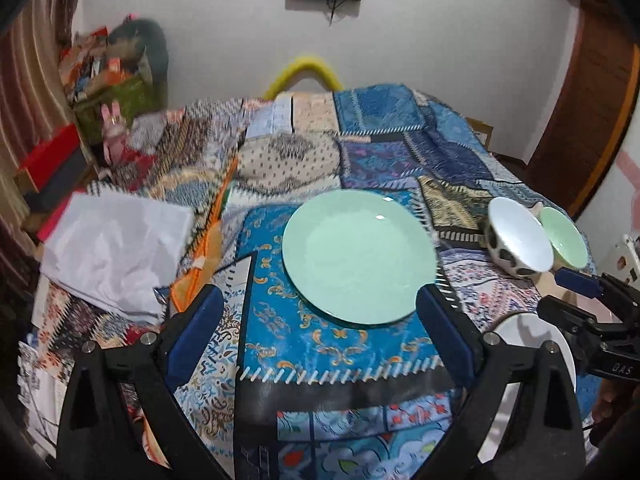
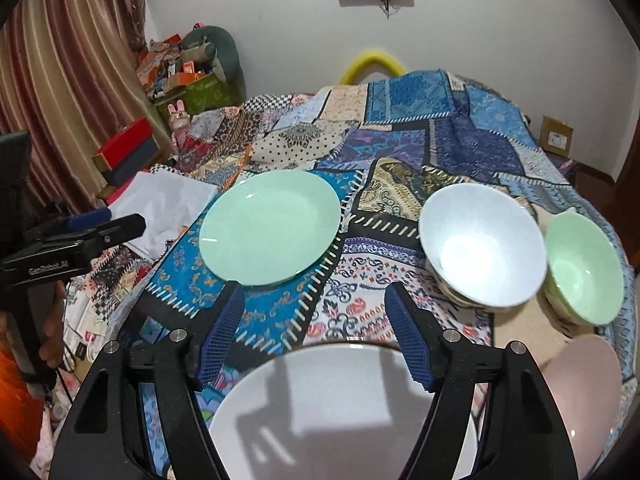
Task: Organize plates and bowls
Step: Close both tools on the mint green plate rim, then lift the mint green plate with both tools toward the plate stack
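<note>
A mint-green plate point(image 1: 358, 258) point(image 2: 270, 226) lies flat on the patchwork cloth. My left gripper point(image 1: 320, 320) stands wide open just short of its near rim, with nothing between the fingers; the right wrist view shows it side-on as the left gripper point(image 2: 100, 224). A white plate point(image 2: 340, 408) point(image 1: 524, 344) lies under my right gripper point(image 2: 316, 332), which is open with its pads clear of the plate. A white bowl point(image 2: 482, 244) point(image 1: 516, 240) with black spots outside and a green bowl point(image 2: 582, 268) point(image 1: 568, 240) sit side by side at the right. A pink plate point(image 2: 588, 392) lies at the lower right.
The patchwork cloth point(image 2: 400, 148) covers the whole surface. A crumpled white cloth point(image 1: 116, 248) point(image 2: 168, 204) lies left of the green plate. Boxes and clutter point(image 2: 188, 76) stand by the curtain at the back left. A yellow curved bar point(image 2: 372, 62) rises behind the far edge.
</note>
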Action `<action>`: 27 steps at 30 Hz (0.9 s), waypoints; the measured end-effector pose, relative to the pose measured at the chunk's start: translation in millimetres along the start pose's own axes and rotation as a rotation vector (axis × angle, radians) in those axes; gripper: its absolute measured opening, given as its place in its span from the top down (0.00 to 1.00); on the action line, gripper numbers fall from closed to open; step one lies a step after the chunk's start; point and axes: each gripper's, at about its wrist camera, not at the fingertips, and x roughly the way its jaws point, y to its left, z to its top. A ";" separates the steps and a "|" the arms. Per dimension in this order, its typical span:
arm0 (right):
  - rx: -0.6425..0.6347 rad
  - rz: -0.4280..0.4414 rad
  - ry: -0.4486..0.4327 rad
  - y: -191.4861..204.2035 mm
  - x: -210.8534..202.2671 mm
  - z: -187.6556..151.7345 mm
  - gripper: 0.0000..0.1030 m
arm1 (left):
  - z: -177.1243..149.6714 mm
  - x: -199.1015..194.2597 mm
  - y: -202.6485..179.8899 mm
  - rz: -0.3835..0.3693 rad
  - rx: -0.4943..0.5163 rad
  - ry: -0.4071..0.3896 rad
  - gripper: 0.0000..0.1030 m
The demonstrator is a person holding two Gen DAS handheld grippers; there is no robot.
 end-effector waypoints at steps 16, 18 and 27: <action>-0.026 0.009 0.147 0.2 84.7 31.9 0.48 | 25.7 102.4 38.0 -0.007 -0.011 0.135 0.06; -0.021 0.006 0.166 -1.7 93.3 33.6 0.53 | 28.9 113.4 38.6 -0.013 -0.003 0.157 0.14; 0.003 0.020 0.245 -11.0 122.0 38.9 0.68 | 31.0 148.1 41.5 -0.056 0.043 0.228 0.46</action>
